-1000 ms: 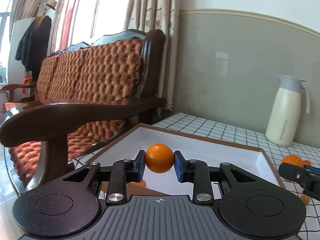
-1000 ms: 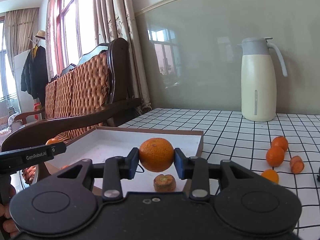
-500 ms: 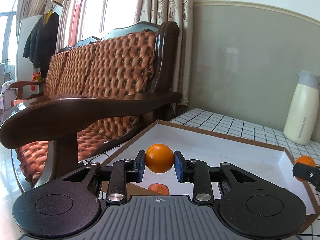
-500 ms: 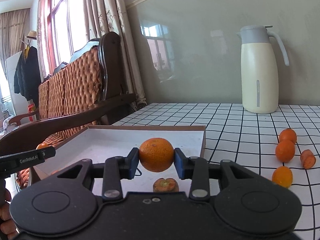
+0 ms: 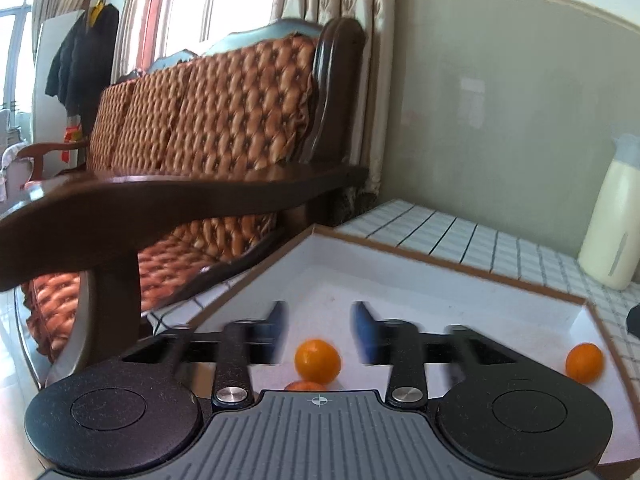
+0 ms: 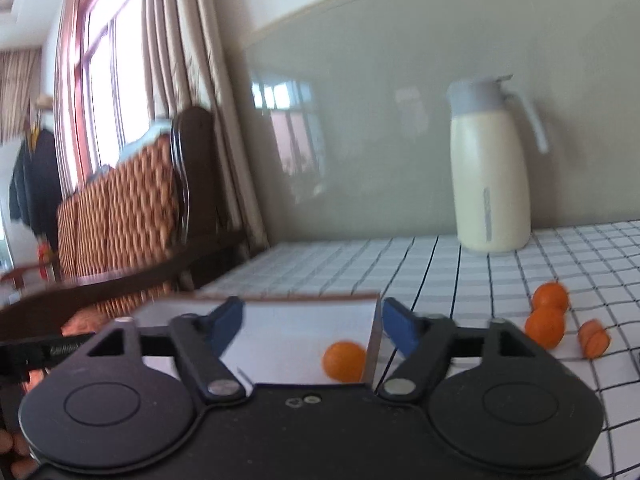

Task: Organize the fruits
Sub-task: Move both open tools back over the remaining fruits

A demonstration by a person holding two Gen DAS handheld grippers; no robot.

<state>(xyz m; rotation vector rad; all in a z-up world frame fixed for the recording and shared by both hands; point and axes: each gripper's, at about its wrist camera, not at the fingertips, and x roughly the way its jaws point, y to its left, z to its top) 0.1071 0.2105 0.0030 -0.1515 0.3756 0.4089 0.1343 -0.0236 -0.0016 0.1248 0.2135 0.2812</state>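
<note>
Your left gripper [image 5: 320,326] has its jaws spread wide and holds nothing. An orange [image 5: 317,361] lies below and between them on the white floor of the tray [image 5: 440,276], and a second fruit [image 5: 306,385] peeks out just under it, touching or nearly so. Another orange [image 5: 584,362] rests near the tray's right wall.

Your right gripper [image 6: 312,322] is also wide open and empty. In its view one orange [image 6: 345,361] sits inside the tray [image 6: 280,300], against the corner wall. On the checked surface [image 6: 460,264], to the right of the tray, two oranges [image 6: 545,326] and a cut piece [image 6: 595,338] wait close together. A cream jug [image 6: 490,188] stands behind them.
</note>
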